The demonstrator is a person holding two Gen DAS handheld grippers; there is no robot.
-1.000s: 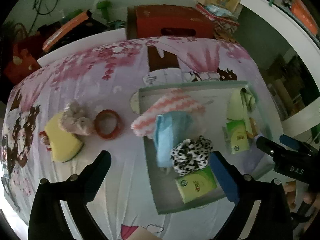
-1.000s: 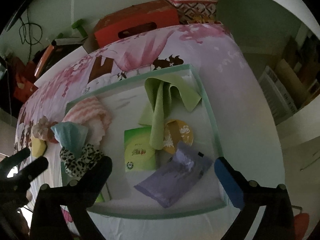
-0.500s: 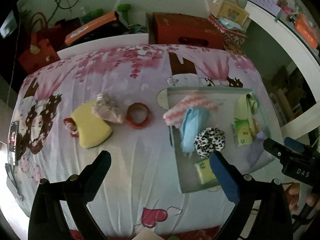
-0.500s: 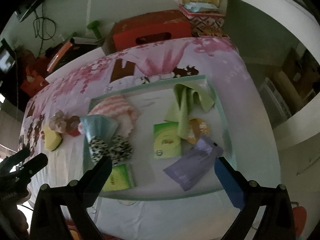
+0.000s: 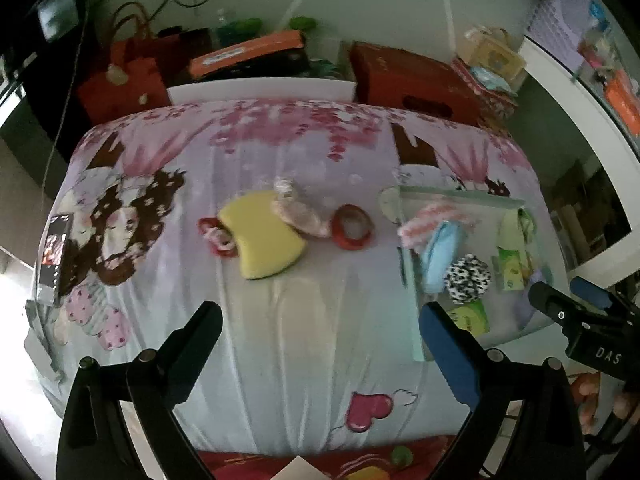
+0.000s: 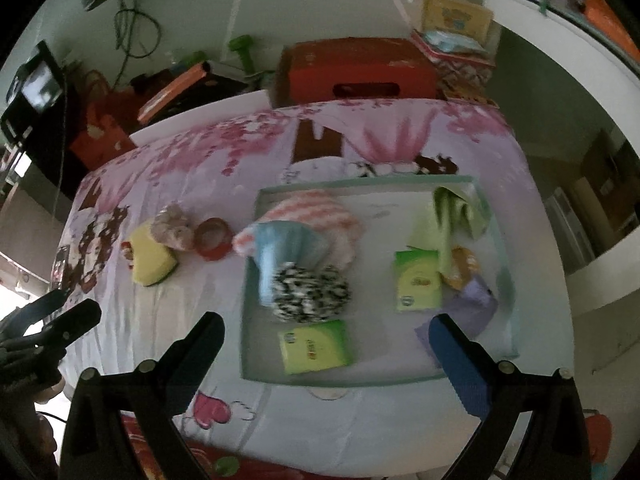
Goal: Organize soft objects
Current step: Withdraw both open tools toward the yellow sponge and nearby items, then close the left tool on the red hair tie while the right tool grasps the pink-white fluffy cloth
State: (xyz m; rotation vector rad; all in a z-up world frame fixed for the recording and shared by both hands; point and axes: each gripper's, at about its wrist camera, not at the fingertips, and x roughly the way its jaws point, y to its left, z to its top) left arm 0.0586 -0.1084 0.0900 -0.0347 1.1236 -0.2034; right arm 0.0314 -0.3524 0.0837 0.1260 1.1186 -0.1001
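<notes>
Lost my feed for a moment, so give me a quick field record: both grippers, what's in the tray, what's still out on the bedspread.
left hand-held gripper: open, empty, above the bedspread
right hand-held gripper: open, empty, above the tray
shallow pale green tray: holds black-and-white spotted scrunchie, light blue cloth, pink striped cloth, green cloth, packets
still on pink floral bedspread: yellow sponge, red ring, pinkish fluffy scrunchie

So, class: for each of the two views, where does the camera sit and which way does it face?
Left wrist: above the bed's near edge, facing the yellow sponge; open left gripper in front, right gripper at right.
Right wrist: above the tray, facing down-forward; open right gripper frames it.
Shared: the leopard scrunchie.
</notes>
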